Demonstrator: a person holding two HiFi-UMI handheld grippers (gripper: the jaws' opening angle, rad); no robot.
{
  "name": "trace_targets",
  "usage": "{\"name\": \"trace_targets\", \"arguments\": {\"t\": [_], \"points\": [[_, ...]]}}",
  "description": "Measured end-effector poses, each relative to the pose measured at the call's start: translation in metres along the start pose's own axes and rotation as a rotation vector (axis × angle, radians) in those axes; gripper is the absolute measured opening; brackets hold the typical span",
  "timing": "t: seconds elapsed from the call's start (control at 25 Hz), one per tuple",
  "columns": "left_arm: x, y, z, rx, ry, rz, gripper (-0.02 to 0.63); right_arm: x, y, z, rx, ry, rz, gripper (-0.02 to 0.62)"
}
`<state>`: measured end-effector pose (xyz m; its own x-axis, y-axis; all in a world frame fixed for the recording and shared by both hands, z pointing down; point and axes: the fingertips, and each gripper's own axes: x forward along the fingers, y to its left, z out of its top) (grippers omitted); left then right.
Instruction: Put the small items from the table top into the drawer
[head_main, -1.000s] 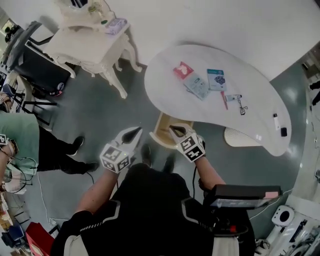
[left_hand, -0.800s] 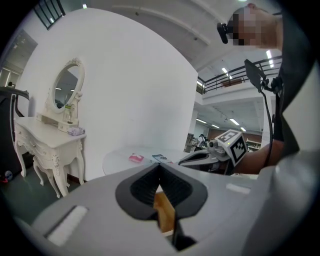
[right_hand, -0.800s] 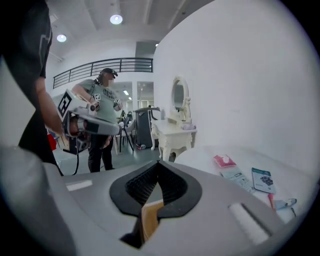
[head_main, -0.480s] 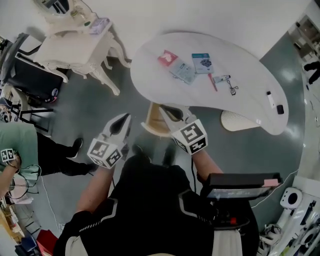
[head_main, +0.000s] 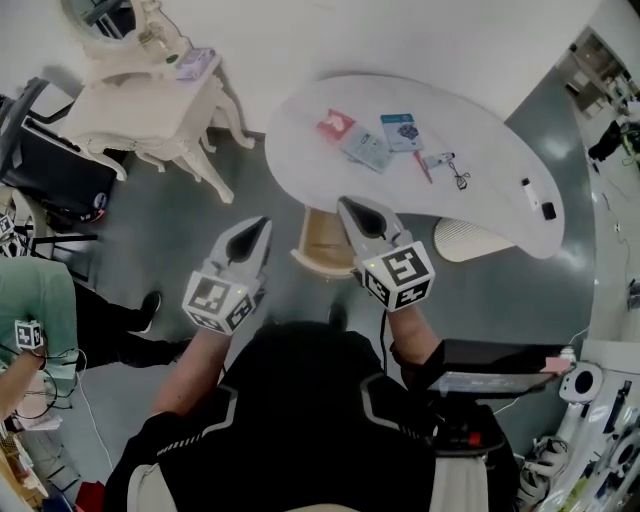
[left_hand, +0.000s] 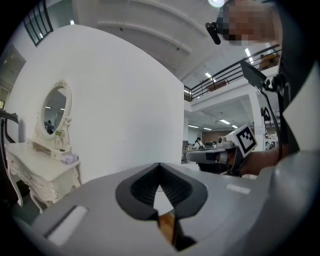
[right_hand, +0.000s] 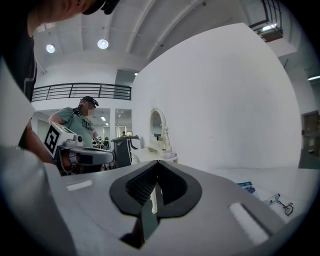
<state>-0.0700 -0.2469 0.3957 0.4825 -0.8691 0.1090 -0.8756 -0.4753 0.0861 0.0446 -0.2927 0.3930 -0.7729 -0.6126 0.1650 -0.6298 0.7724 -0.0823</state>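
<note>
Small items lie on the white curved table top (head_main: 480, 150): a red packet (head_main: 335, 126), a clear packet (head_main: 365, 149), a teal card (head_main: 402, 130), a red pen (head_main: 424, 167), an eyelash curler (head_main: 460, 179) and two small pieces near the right end (head_main: 547, 210). A wooden drawer (head_main: 322, 243) stands open under the table's near edge. My left gripper (head_main: 262, 224) is shut and empty, left of the drawer. My right gripper (head_main: 344, 205) is shut and empty, above the drawer's right side, short of the items. The teal card (right_hand: 245, 187) and the curler (right_hand: 285, 206) show in the right gripper view.
A white vanity (head_main: 150, 100) with a mirror stands at the far left. A ribbed white base (head_main: 470, 240) sits under the table on the right. A person in a green shirt (head_main: 35, 290) stands at the left edge. Grey floor lies between us.
Both grippers have risen and moved forward toward the table edge. The right one now reaches over the open drawer. Both stay shut.
</note>
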Motion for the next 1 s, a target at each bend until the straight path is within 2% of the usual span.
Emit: {"name": "trace_targets", "arguments": {"t": [0.16,0.52,0.76,1.0], "points": [[-0.013,0.015,0.010,0.059,-0.023,0.012,-0.002,-0.002,0.014,0.012,0.013,-0.031,-0.049,0.002],[-0.033,0.030,0.018,0.080,-0.052,0.022,-0.002,0.001,0.023,0.021,0.040,-0.055,-0.125,0.000],[-0.038,0.035,0.020,0.059,-0.059,0.045,-0.002,0.002,0.032,0.019,0.079,-0.075,-0.138,0.000],[-0.042,0.035,0.024,0.057,-0.069,0.039,-0.002,-0.001,0.038,0.021,0.063,-0.081,-0.157,0.000]]}}
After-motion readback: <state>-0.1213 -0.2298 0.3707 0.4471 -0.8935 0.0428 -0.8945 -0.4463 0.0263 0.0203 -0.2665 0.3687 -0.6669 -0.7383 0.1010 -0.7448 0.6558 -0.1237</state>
